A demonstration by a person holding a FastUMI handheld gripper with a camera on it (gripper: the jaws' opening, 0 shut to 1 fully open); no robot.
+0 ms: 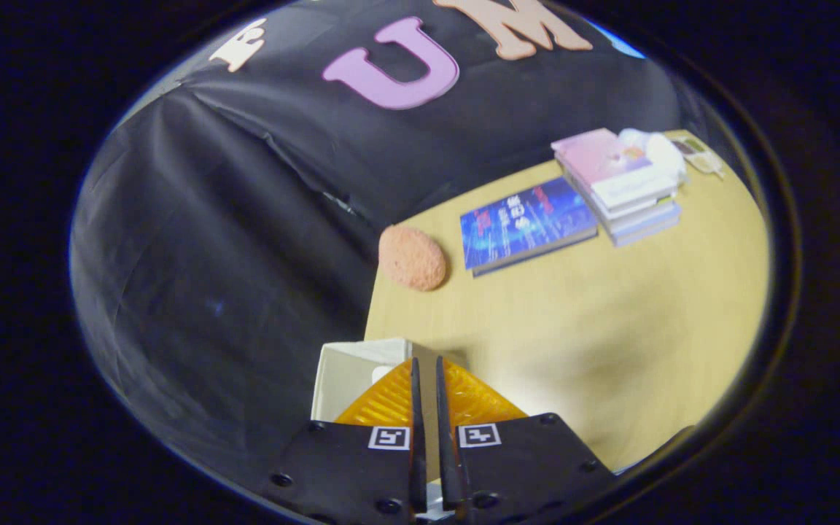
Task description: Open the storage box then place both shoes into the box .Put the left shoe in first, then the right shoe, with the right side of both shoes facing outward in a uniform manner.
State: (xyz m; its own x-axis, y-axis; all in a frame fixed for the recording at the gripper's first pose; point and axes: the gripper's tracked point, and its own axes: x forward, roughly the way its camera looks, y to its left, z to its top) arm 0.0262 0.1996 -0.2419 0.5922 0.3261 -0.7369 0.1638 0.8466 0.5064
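Gripper view: tilted look across a pale wooden tabletop (609, 321), booth wall behind.
Claw: gripper (427, 379) with fingers drawn nearly together, a thin slot between them; clenched, whether pinching anything cannot be told.
Between and under fingers: white open-topped storage box (347, 372), its rim touching the fingertips on one side; pale interior wall visible, contents hidden.
Shoes: none recognisable; a small pale patch inside the box, too small to name.
Key relation: box directly below and just ahead of the fingertips, at the table's near corner; finger line running across the box rim toward the table's middle, so the coming move likely works straight down and forward.
Beyond fingers: round pinkish-orange sponge-like lump (413, 257) on the table edge, well apart from the box.
Farther out: blue glossy book (526, 224) lying flat, just beside a stack of pale pink and white books (620, 186).
Stage, as judged: box apparently open, shoe placement uncertain.
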